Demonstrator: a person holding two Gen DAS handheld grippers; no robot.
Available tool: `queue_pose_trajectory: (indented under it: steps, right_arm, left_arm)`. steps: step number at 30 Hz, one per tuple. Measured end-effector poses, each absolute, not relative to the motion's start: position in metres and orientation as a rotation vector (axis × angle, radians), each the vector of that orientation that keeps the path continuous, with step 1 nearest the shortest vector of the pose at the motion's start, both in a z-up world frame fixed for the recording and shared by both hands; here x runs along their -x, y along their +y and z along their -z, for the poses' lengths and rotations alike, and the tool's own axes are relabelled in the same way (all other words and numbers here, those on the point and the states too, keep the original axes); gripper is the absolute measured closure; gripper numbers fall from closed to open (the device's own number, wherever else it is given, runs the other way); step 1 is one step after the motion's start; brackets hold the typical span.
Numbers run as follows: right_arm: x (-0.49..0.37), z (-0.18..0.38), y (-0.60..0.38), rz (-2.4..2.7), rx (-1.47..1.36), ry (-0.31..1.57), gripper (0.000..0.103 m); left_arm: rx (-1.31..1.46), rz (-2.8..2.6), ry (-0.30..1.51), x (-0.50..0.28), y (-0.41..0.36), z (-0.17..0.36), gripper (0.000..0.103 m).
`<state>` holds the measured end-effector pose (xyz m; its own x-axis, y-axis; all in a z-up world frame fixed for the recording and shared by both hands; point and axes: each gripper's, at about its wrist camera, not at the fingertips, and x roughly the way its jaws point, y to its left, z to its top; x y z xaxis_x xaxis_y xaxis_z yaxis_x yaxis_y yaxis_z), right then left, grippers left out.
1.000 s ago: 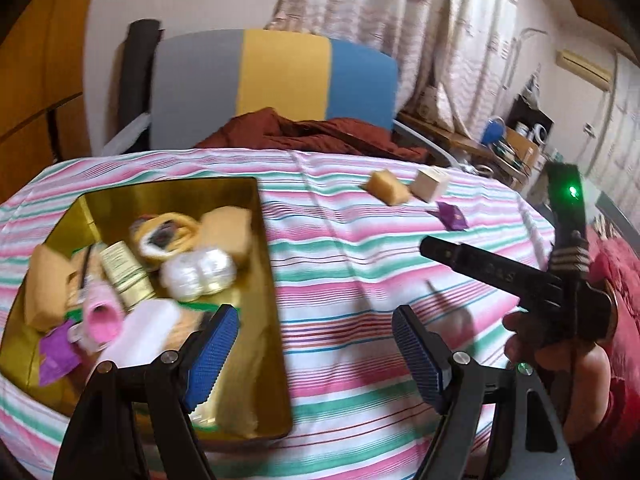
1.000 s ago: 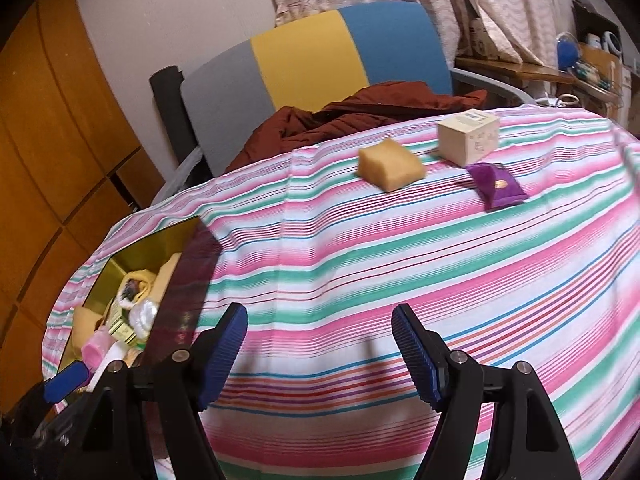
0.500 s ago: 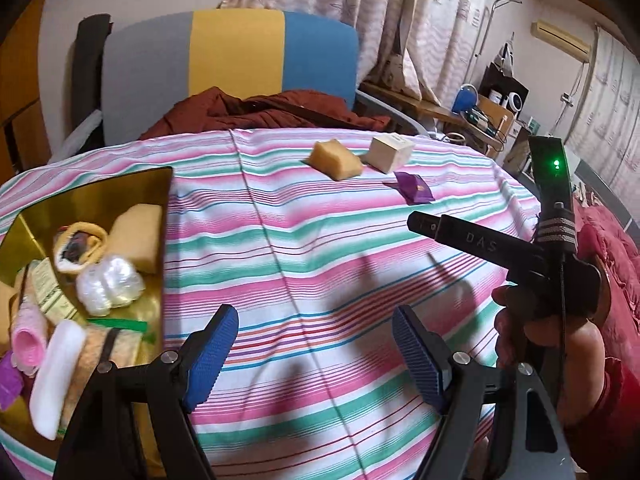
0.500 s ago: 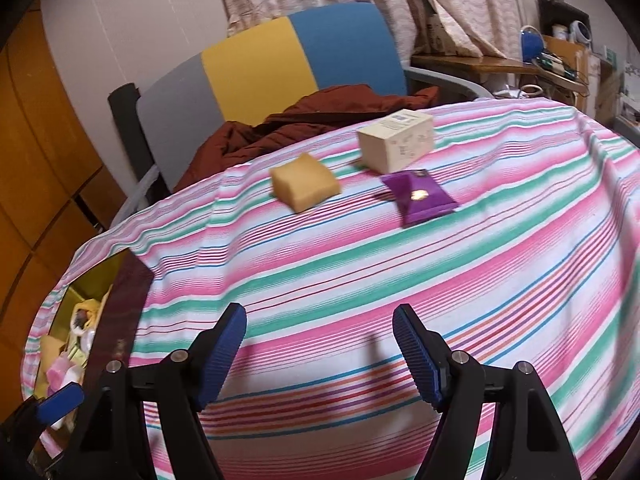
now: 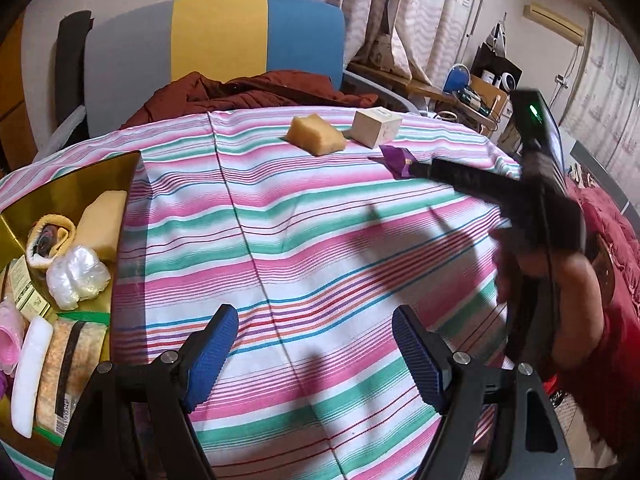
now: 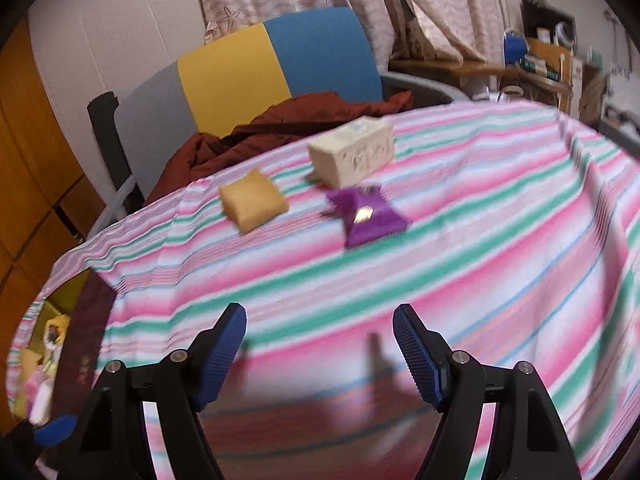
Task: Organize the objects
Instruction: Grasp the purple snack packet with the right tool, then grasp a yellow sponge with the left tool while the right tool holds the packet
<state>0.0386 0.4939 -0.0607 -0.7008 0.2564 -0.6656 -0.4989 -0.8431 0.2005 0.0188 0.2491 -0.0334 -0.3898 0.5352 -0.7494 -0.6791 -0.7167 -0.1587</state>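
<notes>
Three loose things lie together near the far edge of the table with the pink, green and white striped cloth: a tan, pillow-shaped soft block, a cream cardboard box just to its right, and a flat purple foil packet slightly nearer you than the box.

Your left gripper hangs over bare cloth near the table's near edge with its blue ribbed pads spread wide and nothing between them. All three loose things are well beyond its fingertips, up and to the right in its view. The gold metal tin sits at the table's left edge, just left of this gripper. Packed inside it are a tan block, a crinkled clear-wrapped bundle, a yellow roll, a white bar, a pink piece and some small boxes.

Your right gripper also stands open and empty over the cloth. In its own blurred view the purple foil packet lies straight ahead of the gap between the pads, still clearly apart from them. The tan soft block is ahead and to the left, and the cream box stands just behind the packet. From the left camera this gripper's black finger reaches toward the packet, its tip overlapping the packet's near corner in that view; you cannot tell from there whether they touch. Your hand grips its handle at the table's right edge.

Behind the far edge stands a chair with a grey, yellow and blue back, with a rust-brown garment heaped on its seat.
</notes>
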Motion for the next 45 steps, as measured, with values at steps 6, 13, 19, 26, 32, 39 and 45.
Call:
queue_pose_trajectory:
  steps: [6, 13, 19, 26, 32, 39, 45]
  right_arm:
    - [0.002, 0.058, 0.538, -2.500, 0.912, 0.405, 0.026]
    - [0.034, 0.083, 0.572, -2.484, 1.035, 0.425, 0.036]
    - [0.031, 0.093, 0.576, -2.525, 1.054, 0.489, 0.060]
    - [0.008, 0.088, 0.584, -2.490, 0.944, 0.540, 0.066]
    - [-0.008, 0.091, 0.595, -2.465, 0.876, 0.645, 0.067]
    - [-0.009, 0.094, 0.600, -2.486, 0.857, 0.708, 0.067]
    - [-0.008, 0.095, 0.601, -2.488, 0.863, 0.710, 0.066]
  left_arm:
    - [1.074, -2.116, 0.244, -0.012, 0.263, 0.035, 0.022]
    - [1.093, -2.108, 0.267, 0.015, 0.296, 0.037, 0.022]
    - [1.083, -2.115, 0.279, 0.053, 0.344, 0.038, 0.022]
    - [0.981, -2.213, 0.343, 0.098, 0.402, 0.035, 0.018]
    - [0.897, -2.264, 0.377, 0.123, 0.442, 0.041, 0.015]
    - [0.900, -2.287, 0.403, 0.140, 0.457, 0.052, 0.004]
    - [0.964, -2.339, 0.417, 0.165, 0.461, 0.059, 0.004]
